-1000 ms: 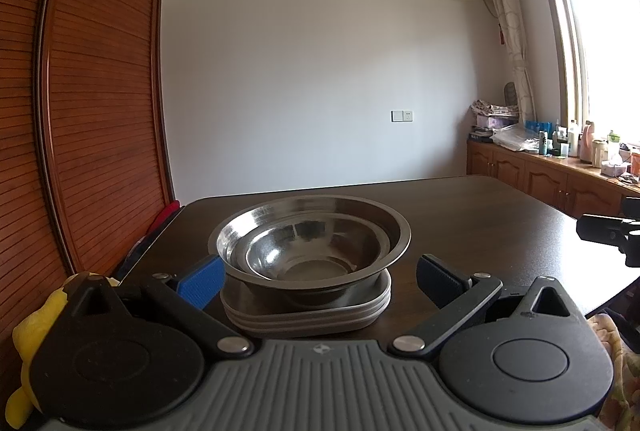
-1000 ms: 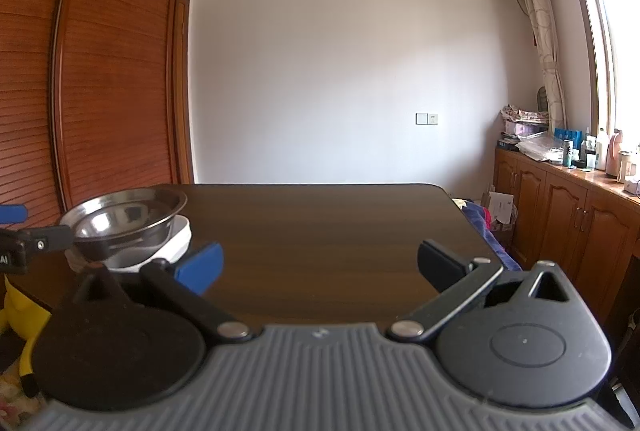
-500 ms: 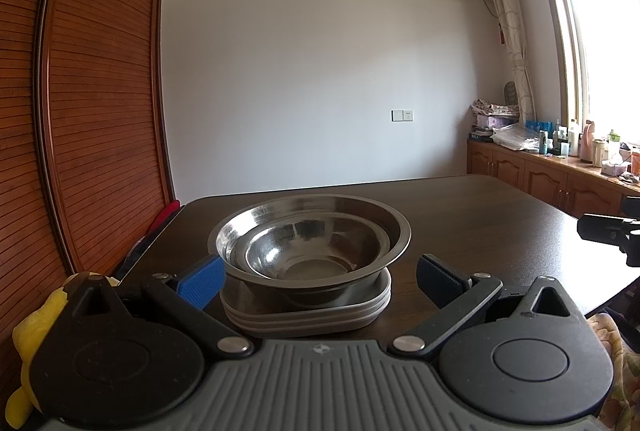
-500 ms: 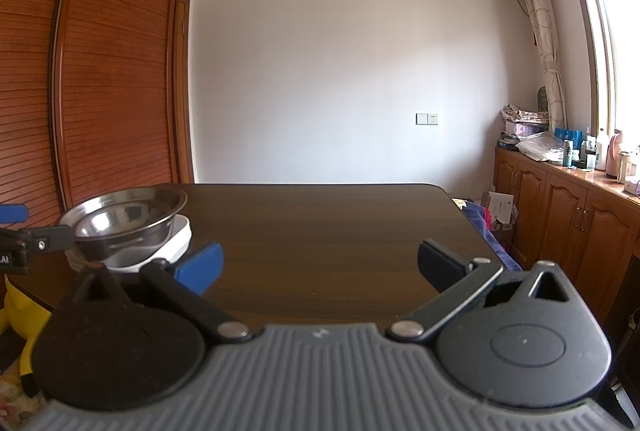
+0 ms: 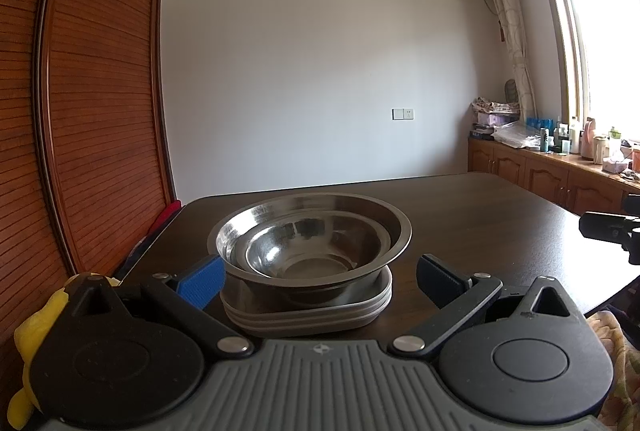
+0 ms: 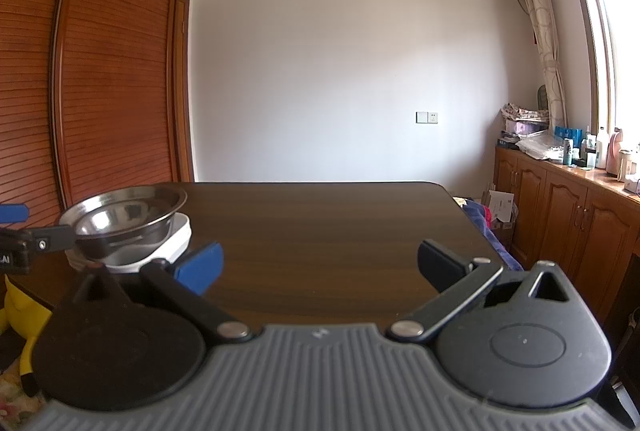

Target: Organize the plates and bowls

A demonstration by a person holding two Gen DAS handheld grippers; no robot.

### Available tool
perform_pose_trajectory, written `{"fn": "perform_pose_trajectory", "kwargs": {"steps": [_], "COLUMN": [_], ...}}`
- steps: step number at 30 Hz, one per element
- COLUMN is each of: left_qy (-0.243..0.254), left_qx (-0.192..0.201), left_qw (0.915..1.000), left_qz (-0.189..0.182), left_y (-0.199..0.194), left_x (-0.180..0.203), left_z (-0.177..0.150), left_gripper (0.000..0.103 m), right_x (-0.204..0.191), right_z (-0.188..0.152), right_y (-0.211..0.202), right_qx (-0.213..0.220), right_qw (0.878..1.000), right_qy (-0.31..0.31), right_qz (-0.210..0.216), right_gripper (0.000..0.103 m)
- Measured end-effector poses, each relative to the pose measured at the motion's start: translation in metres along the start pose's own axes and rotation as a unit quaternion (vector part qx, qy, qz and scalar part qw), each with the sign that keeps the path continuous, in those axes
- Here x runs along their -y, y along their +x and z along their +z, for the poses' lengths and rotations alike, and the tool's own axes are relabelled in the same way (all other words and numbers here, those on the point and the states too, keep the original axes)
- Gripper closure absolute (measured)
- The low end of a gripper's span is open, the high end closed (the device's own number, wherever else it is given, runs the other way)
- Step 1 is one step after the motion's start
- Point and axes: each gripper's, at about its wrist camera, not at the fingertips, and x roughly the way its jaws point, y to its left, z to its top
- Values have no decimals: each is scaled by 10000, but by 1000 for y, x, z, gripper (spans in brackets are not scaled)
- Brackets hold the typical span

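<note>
Left wrist view is showing the left tool [image 5: 318,273] released, its jaws standing wide to either side of the stack without touching it. Two steel bowls [image 5: 310,235], one nested in the other, are sitting on a pile of plates [image 5: 308,315] directly ahead near the tabletop [image 5: 480,215] corner. The right tool [image 6: 320,265], also spread and holding nothing, is facing bare wood, with the stack lying well off to its left. So the left tool is the nearer one. A slatted wardrobe [image 5: 100,111] and a pale wall are bounding the room.
</note>
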Motion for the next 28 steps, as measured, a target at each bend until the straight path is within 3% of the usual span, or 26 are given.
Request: {"fn": "perform_pose_trajectory", "kwargs": {"steps": [28], "left_qy": [-10], "left_qx": [9], "left_qw": [10000], "left_qz": [-21], "left_y": [0], "left_x": [2], "left_z": [2], "left_gripper": [0], "right_x": [3], "right_z": [2], "right_y": [0], "right_qx": [-2], "right_qw": [10000], "right_qy": [-7], "right_qz": [-20], "right_gripper": [0]}}
